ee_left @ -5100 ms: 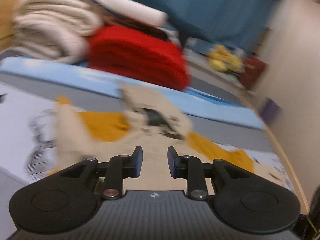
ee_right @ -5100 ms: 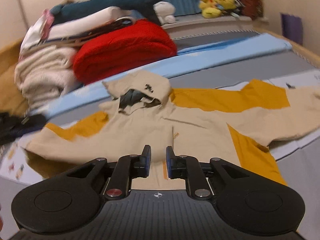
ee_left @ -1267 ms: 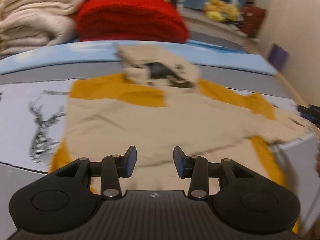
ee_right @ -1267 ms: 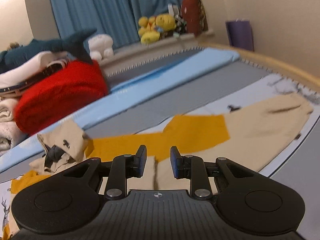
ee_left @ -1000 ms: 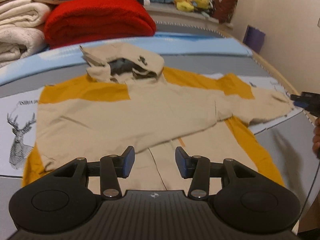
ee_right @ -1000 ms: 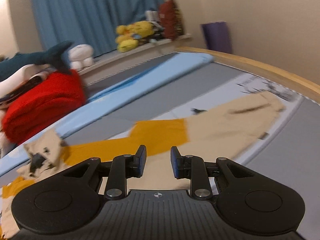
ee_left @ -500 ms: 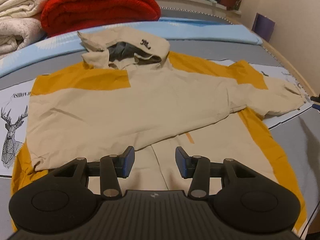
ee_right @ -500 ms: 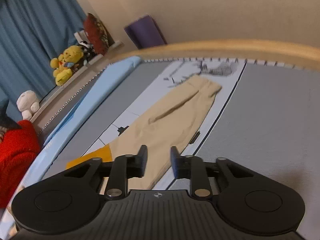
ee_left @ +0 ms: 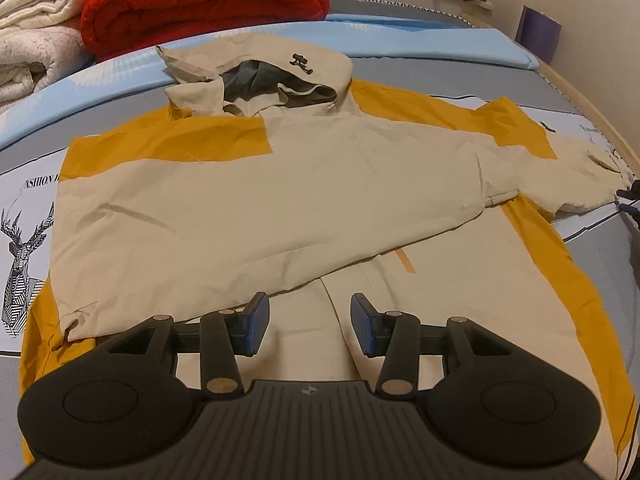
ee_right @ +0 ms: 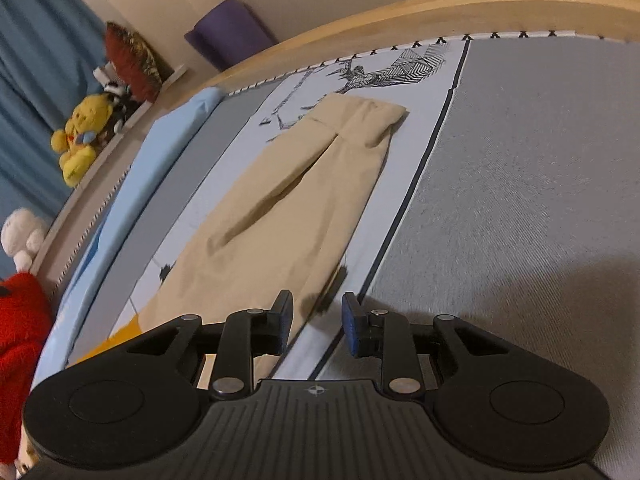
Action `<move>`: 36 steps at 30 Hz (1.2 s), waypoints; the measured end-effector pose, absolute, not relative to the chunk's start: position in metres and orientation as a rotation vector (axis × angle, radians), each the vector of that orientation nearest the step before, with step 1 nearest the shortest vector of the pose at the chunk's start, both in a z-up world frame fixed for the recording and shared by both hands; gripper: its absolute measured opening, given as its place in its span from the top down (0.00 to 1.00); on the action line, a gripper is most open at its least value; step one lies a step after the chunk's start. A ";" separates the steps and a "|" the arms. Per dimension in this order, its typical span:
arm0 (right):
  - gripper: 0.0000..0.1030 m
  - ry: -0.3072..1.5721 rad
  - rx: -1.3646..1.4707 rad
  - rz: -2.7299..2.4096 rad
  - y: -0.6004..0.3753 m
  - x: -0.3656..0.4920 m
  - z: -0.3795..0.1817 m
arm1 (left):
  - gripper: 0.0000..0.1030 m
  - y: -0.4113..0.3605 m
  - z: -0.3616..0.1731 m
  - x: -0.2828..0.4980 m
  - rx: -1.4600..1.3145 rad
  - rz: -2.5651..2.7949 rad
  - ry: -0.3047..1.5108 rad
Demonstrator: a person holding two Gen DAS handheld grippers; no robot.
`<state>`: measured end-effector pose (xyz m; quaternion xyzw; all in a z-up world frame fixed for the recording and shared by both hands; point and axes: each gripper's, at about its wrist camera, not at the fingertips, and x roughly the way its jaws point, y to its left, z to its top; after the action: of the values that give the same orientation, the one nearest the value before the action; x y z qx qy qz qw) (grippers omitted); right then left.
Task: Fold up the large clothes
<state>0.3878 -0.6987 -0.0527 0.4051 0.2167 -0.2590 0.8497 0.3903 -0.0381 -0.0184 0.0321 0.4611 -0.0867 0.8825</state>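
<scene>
Bed (ee_left: 500, 76), hoodie (ee_left: 248, 208), lone sleeve (ee_right: 288, 216)

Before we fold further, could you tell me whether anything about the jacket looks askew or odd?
Only mid-fold asymmetry: one sleeve is folded across the jacket front, while the other sleeve lies stretched out flat toward the bed's wooden edge. No damage shows.

The hooded jacket (ee_left: 256, 200) before me is beige with mustard-yellow panels, a grey hood lining and a small black logo. My bed cover (ee_right: 520, 200) is grey with a white band printed with black line-drawn deer, and a pale blue strip. Behind sit a red blanket (ee_left: 200, 0) and cream towels (ee_left: 28, 40). My tongs are black with blue pads (ee_left: 256, 324).
</scene>
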 end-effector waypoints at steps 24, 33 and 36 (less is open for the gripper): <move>0.95 0.396 0.709 -0.693 -0.711 0.441 -0.015 | 0.52 -0.019 -0.008 0.395 0.034 -0.144 0.944; 0.97 0.372 0.086 -0.651 -0.583 0.468 0.086 | 0.52 0.044 0.021 0.392 -0.081 -0.057 0.900; 0.97 0.337 -0.069 -0.523 -0.505 0.472 0.117 | 0.52 0.082 0.034 0.388 -0.134 0.000 0.877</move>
<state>0.4720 -0.5052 0.1165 -0.0337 0.1656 -0.2573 0.9514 0.3884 0.0824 0.0335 -0.0648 0.4241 0.0001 0.9033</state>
